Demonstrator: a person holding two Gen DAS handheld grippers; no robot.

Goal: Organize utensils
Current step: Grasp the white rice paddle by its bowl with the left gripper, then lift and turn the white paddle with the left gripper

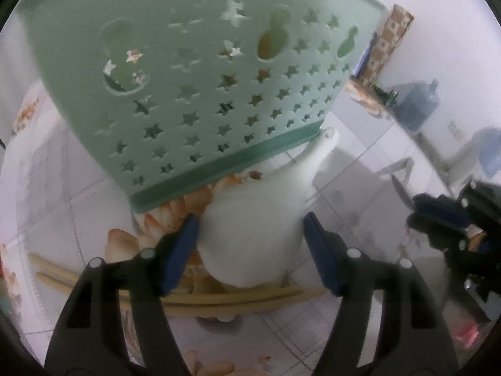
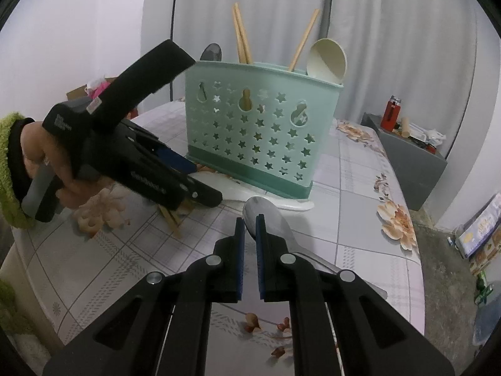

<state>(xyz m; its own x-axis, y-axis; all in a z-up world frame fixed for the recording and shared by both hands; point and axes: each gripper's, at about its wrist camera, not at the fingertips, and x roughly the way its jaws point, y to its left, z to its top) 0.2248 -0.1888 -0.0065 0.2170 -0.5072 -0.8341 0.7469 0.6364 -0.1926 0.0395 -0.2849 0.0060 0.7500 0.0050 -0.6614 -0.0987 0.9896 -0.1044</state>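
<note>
A mint-green utensil caddy (image 2: 261, 131) with star-shaped cut-outs stands on a table (image 2: 360, 206) covered in a pale checked cloth printed with orange flowers, and everything else sits around it. Out of its top rise wooden chopsticks (image 2: 241, 36), a cream ladle (image 2: 327, 59) and a dark spoon bowl at its far left corner. A white ceramic spoon (image 1: 250, 238) lies on the cloth just in front of the caddy's base, its handle running under the caddy's edge in the left wrist view. More chopsticks (image 1: 219, 297) lie flat on the cloth, nearer the camera than the white spoon.

The left gripper (image 1: 250, 250) points steeply down in front of the caddy with its blue pads standing apart, one on each side of the white spoon's bowl; the left pad looks to be touching or nearly touching it, the right pad is clear of it. A hand (image 2: 47, 159) in a green fuzzy sleeve grips its handle.

The right gripper (image 2: 250, 235) hovers on the near side of the caddy, fingers drawn almost together and clamped on a metal spoon (image 2: 266, 216), whose bowl points toward the caddy.

Behind the caddy hang white curtains (image 2: 391, 31). To its right, beyond the table edge, stands a grey cabinet (image 2: 413, 163) with a red bottle and clutter on top. The floor beside it is speckled grey.
</note>
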